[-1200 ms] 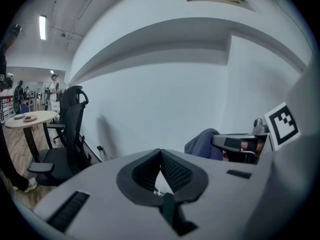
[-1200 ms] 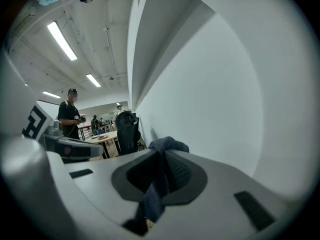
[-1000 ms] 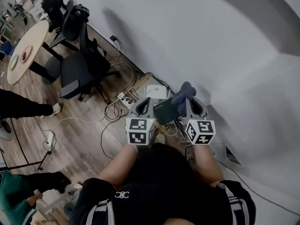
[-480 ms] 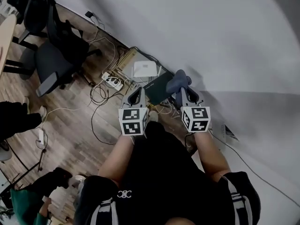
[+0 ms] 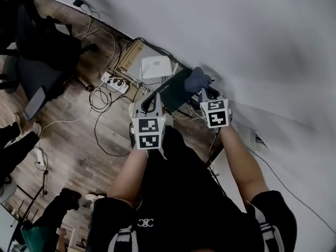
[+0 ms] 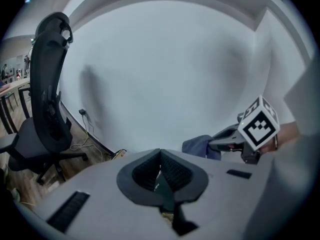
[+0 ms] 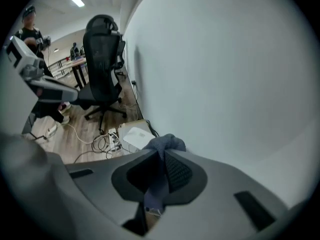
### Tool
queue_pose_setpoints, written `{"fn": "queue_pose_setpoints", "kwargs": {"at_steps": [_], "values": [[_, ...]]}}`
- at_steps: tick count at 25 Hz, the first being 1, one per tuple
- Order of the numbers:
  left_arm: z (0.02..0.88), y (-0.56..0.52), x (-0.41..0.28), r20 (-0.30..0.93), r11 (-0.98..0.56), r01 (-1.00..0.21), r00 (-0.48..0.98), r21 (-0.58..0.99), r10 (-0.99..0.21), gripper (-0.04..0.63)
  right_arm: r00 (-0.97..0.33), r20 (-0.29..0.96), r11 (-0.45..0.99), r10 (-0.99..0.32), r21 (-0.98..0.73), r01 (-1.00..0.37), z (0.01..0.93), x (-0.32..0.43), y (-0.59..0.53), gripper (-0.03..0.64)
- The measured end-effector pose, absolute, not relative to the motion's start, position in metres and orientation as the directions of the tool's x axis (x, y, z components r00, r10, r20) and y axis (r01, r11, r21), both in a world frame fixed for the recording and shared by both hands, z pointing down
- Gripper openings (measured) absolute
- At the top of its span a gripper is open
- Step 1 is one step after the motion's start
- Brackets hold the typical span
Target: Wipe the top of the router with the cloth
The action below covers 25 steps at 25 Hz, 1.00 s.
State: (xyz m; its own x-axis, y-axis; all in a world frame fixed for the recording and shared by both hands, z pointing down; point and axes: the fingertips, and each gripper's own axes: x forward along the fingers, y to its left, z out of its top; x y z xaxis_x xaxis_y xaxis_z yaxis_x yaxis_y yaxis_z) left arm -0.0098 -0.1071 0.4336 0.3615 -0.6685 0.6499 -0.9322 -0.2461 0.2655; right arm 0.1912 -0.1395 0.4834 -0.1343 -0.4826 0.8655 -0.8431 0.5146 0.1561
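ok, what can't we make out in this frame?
- Left gripper view: the left claw is shut on the dark panel, and only the panel's edge shows.
- Head view: the panel is too small to identify. The cloth in the right claw covers any contact with it.
- Head view: the white box on the floor is too small for detail.

My left claw (image 5: 155, 96) and right claw (image 5: 203, 92) are smooth grey shells, each with black ribbed pads (image 6: 175, 171) in a dark spade-shaped recess. Behind each claw rides a white cube (image 5: 148, 133) with black square markers. Farther back, my black top (image 5: 178, 193) has white-striped sleeves (image 5: 270, 222) and a small white logo (image 5: 145, 223).
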Motion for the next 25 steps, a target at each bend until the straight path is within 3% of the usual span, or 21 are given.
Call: {"fn": "queue_pose_setpoints", "kwargs": {"at_steps": [14,25], "values": [[0.595,-0.125,-0.018,0.717,-0.249,-0.882,0.471,0.4,-0.515,0.003,0.173,0.961,0.689,-0.215,0.275,-0.671,0.664,0.224,-0.163,0.023],[0.689,-0.131,-0.029,0.756,-0.25,-0.877,0.481,0.411,-0.444,0.003,0.244,0.959,0.629,-0.141,0.278,-0.726,0.759,0.241,-0.198,0.023]]}}
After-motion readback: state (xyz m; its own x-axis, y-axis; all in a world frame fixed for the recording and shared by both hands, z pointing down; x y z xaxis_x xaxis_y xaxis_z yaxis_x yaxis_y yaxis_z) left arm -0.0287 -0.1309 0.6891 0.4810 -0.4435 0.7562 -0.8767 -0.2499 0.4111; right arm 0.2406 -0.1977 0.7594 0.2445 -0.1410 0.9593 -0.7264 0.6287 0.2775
